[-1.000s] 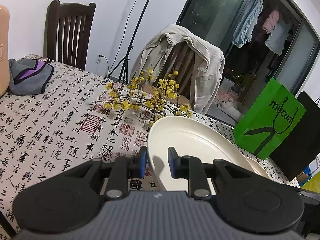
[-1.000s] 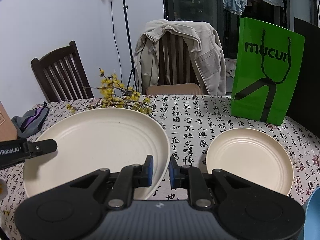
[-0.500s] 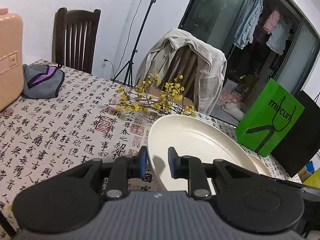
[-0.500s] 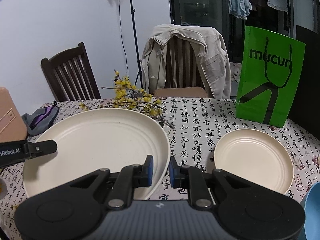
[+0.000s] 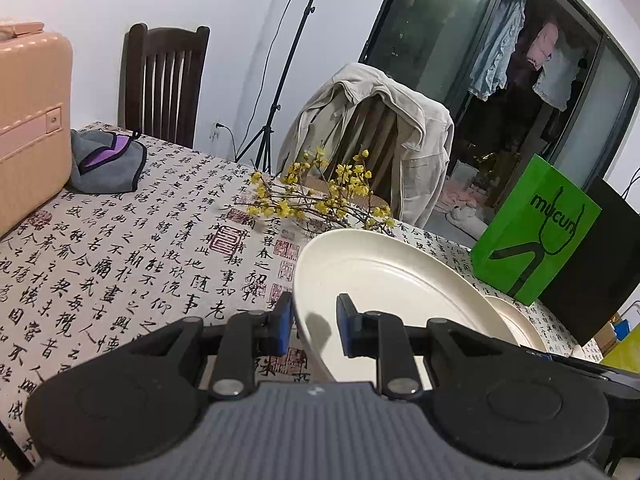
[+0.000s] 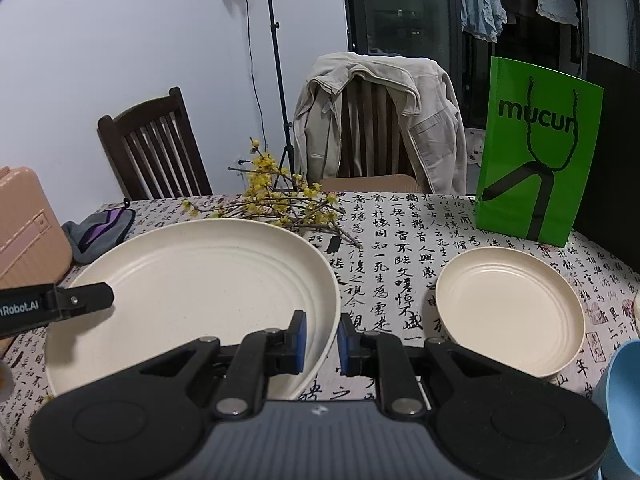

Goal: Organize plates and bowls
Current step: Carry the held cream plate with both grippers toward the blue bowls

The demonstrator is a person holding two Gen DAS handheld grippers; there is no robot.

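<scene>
Right wrist view: the right gripper [image 6: 320, 334] is clamped on the near rim of the big plate [image 6: 200, 280], which is held above the table [image 6: 392, 240]. The left gripper [image 5: 314, 322] pinches the plate's opposite rim. A small plate [image 6: 508, 308] lies to the right, beside a blue bowl [image 6: 620, 404].

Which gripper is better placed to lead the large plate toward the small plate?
Right. The right gripper grips the large plate on the edge nearest the small plate.
</scene>
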